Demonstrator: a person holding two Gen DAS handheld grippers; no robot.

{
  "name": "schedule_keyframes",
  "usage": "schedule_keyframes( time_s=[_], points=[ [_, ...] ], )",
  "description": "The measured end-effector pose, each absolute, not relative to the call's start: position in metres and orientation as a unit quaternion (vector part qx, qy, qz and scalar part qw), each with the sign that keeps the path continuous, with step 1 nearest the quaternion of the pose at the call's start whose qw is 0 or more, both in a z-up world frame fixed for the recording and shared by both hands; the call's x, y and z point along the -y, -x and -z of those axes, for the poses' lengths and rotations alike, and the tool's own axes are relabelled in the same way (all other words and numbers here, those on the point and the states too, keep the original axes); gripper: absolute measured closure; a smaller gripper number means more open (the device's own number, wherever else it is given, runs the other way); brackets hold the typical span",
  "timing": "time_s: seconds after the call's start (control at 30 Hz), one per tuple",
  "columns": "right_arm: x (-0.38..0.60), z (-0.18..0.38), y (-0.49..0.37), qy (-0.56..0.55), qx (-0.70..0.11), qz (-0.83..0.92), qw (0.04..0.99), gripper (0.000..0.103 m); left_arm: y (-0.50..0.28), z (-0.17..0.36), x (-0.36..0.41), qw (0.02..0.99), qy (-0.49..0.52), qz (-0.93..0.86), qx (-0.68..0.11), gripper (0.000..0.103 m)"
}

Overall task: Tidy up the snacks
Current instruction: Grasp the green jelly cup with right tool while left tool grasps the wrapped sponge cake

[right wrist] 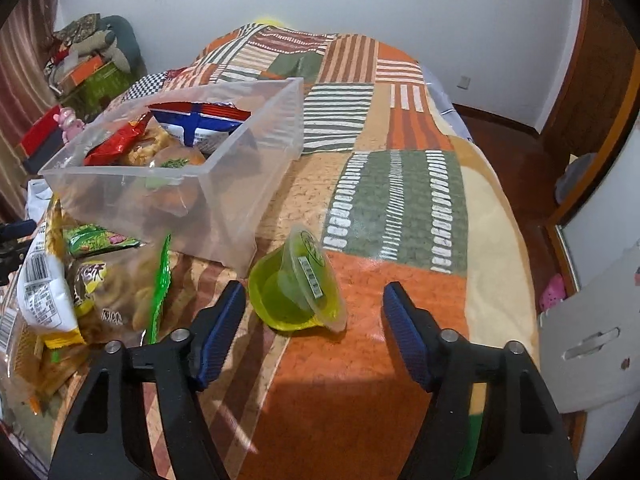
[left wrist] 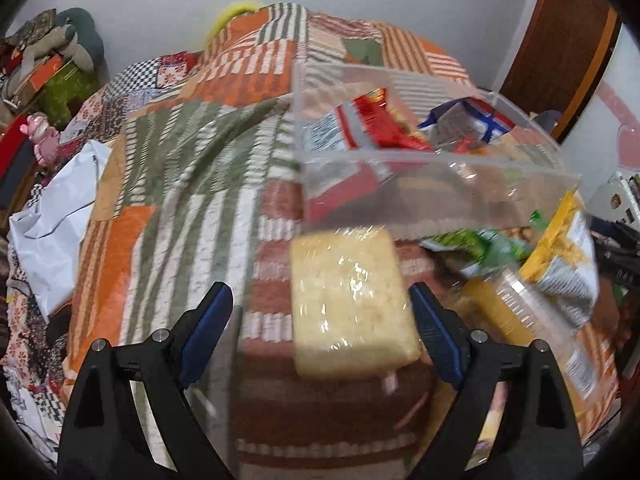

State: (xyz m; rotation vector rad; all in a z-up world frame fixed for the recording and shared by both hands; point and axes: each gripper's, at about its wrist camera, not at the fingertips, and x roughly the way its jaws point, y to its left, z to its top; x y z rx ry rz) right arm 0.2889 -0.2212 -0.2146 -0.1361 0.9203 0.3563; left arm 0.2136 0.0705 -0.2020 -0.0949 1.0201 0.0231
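Note:
A clear plastic bin (right wrist: 224, 200) stands on the patchwork bed cover and holds several snack bags; it also shows in the left wrist view (left wrist: 440, 168). My left gripper (left wrist: 322, 296) is open, with a wrapped pale yellow cake (left wrist: 348, 300) lying between its fingers, nearer the right one. My right gripper (right wrist: 314, 294) is open, and a green jelly cup (right wrist: 294, 294) lies tilted on the cover just ahead, between the fingers. A pile of loose snack bags (right wrist: 92, 292) lies left of the right gripper and also shows in the left wrist view (left wrist: 552, 264).
A white plastic bag (left wrist: 56, 232) lies at the bed's left edge. Boxes and soft toys (right wrist: 88, 60) are stacked by the far left wall. A wooden floor (right wrist: 516, 160) and a white stool (right wrist: 600, 340) are to the right of the bed.

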Motion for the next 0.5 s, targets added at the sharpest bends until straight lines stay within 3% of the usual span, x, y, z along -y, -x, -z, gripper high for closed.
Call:
schedule_keyframes(
  time_s=[0.23,0.4,0.5],
  points=[
    [0.212,0.222,-0.292,0.072,-0.449,-0.187,0.870,0.057,-0.212,0.217,-0.078,0.861,0.048,-0.012,-0.506,0.014],
    [0.208,0.223,-0.293,0.083,-0.446,-0.186,0.872,0.060,-0.221,0.222,-0.072,0.863,0.056,-0.005,-0.502,0.014],
    [0.212,0.222,-0.293,0.071,-0.446,-0.186,0.873,0.060,-0.225,0.224,-0.067,0.864,0.056,-0.004,-0.501,0.028]
  ],
)
